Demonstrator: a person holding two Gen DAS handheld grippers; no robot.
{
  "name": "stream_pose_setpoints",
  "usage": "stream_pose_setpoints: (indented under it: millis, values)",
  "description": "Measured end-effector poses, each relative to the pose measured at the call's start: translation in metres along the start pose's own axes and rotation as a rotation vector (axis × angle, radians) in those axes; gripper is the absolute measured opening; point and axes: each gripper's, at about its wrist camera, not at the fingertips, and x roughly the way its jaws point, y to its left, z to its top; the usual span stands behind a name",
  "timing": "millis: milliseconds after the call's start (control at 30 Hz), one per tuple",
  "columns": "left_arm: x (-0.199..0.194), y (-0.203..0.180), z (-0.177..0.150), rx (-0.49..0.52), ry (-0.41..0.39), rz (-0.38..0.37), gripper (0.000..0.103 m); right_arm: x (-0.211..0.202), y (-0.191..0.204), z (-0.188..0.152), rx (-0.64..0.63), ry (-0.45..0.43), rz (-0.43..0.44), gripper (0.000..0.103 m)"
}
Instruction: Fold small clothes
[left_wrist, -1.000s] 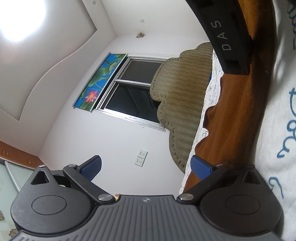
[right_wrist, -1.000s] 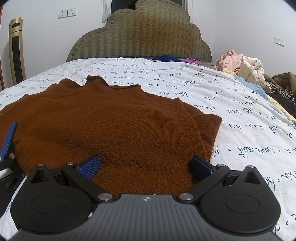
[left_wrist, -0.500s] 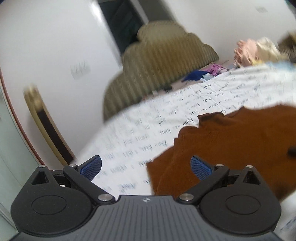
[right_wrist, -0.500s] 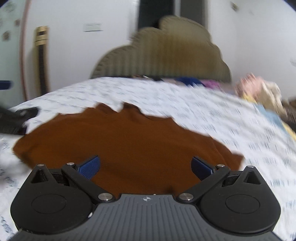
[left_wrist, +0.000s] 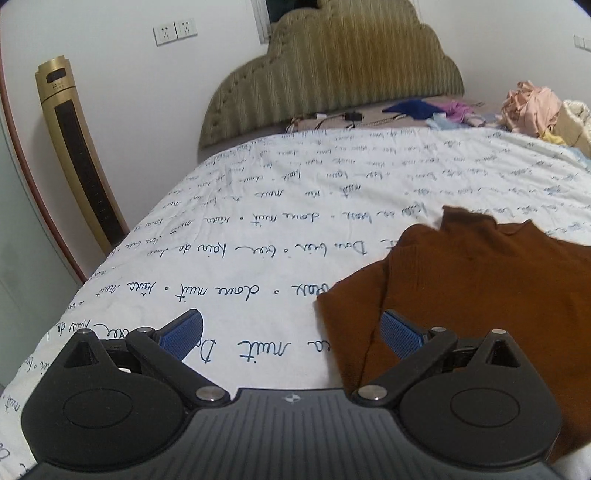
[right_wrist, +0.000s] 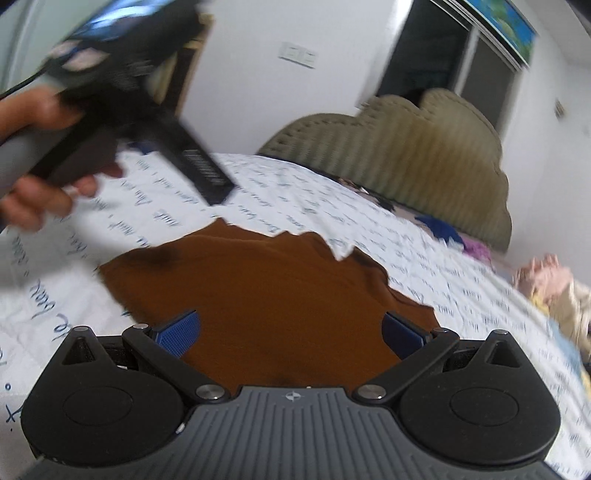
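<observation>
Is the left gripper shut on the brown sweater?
No. The left gripper is open above the sheet, its fingers gripping no brown sweater.

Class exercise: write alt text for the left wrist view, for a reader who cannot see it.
The left gripper, open and empty, points across a bed toward a brown sweater lying on a white sheet printed with blue handwriting. Behind stand an olive headboard and a gold tower fan.

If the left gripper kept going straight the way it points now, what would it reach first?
Most likely the bedsheet: the open left gripper points at bare printed sheet, with the brown sweater's sleeve edge just inside its right finger. Depth is hard to judge.
</observation>
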Motion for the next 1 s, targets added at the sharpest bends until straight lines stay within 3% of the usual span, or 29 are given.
stream_pose_setpoints:
  millis: [100,333,600,767,900,1000]
  values:
    - [0.008,-0.002,0.002,0.019,0.021,-0.006,0.103,0.003,0.018,0.001,-0.066,-0.003,-0.005,0.103]
    - [0.033,0.005,0.007,-0.019,0.118,-0.167,0.103,0.012,0.044,0.0,-0.107,0.041,-0.015,0.103]
    - [0.076,0.03,0.012,-0.209,0.26,-0.417,0.103,0.037,0.071,-0.004,-0.191,0.072,-0.055,0.102]
    - [0.097,0.018,0.017,-0.203,0.288,-0.455,0.103,0.053,0.08,0.003,-0.225,0.054,-0.115,0.101]
    - [0.124,0.02,0.016,-0.343,0.35,-0.612,0.103,0.06,0.087,0.006,-0.263,0.032,-0.138,0.1]
    - [0.136,0.017,0.018,-0.408,0.348,-0.653,0.103,0.064,0.092,0.007,-0.298,0.007,-0.147,0.096]
